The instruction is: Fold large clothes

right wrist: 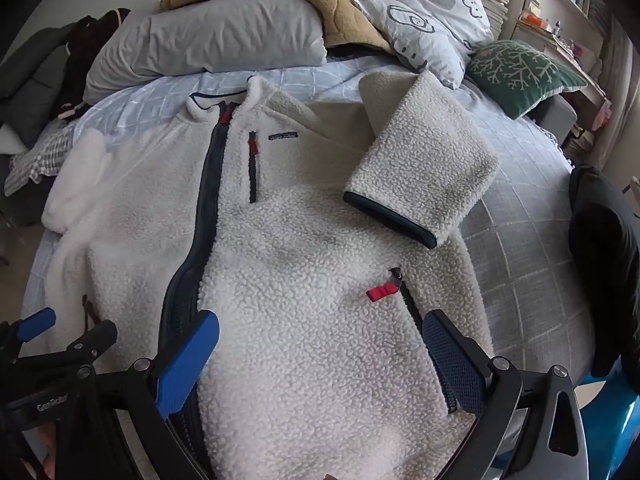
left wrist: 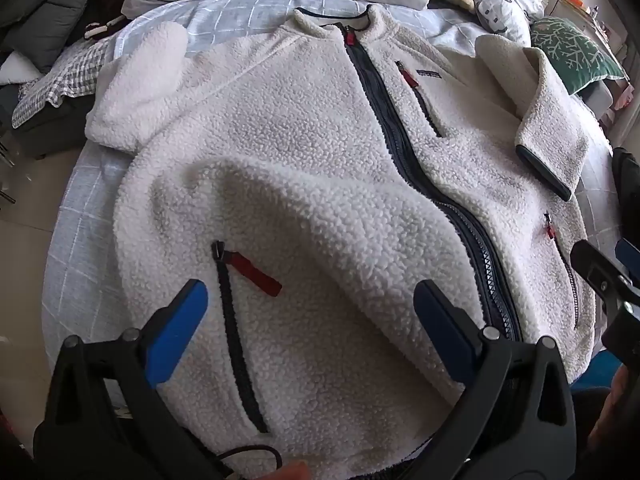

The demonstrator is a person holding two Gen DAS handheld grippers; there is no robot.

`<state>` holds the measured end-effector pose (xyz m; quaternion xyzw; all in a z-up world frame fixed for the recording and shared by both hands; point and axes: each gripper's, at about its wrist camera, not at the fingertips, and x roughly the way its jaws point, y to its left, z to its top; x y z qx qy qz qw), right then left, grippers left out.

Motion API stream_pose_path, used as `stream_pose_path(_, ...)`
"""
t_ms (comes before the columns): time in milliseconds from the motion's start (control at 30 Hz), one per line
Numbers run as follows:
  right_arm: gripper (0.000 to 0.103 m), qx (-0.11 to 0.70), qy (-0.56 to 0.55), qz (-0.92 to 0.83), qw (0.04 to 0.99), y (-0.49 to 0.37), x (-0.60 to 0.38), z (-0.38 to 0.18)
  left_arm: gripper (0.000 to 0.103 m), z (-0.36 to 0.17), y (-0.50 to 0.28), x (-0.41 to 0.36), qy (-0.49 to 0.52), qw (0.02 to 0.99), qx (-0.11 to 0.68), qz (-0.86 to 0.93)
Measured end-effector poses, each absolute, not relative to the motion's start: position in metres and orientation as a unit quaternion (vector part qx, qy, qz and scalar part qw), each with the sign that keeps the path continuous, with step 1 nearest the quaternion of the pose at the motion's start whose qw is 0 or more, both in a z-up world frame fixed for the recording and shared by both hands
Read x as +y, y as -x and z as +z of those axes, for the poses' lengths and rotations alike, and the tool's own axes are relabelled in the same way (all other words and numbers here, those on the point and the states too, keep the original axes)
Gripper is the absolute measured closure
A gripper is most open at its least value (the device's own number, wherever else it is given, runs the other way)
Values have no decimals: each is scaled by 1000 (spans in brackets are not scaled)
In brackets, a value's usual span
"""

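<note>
- The bed [right wrist: 520,208] with its pale checked sheet is the biggest thing here, stretching out ahead of both your grippers.
- The white fleece jacket [left wrist: 304,152] lies flat on the bed, front side up and zipped, with its collar at the far end and its bottom hem right under your grippers.
- The sleeve ahead and to the right of your right gripper [right wrist: 320,364] is already folded in, and its dark cuff [right wrist: 390,216] rests on the jacket's chest.
- The other sleeve [left wrist: 136,92] sticks out, far ahead and to the left of your left gripper [left wrist: 312,332]. I think that one needs folding in next.
- A soft bump [left wrist: 320,208] of fleece sits just ahead of your left gripper. Pat it flat first so the fold comes out neat.
- The dark main zipper [right wrist: 200,232] runs straight away from you, between your two grippers. Use it as your middle line.
- Both grippers are spread wide with nothing between the blue pads. They hang just over the hem.
- Small red zipper pulls [right wrist: 382,293] lie close ahead. Try to pinch fleece, not the pulls.
</note>
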<state>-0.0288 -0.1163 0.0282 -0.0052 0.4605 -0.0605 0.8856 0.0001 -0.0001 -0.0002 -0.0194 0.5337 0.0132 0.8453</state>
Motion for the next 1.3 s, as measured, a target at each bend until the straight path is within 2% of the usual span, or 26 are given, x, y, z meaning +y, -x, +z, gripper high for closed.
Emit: stream_pose_path(1300, 0, 465, 13, -56, 884, 28, -111, 26, 1, 0, 0, 3, 32, 849, 527, 7)
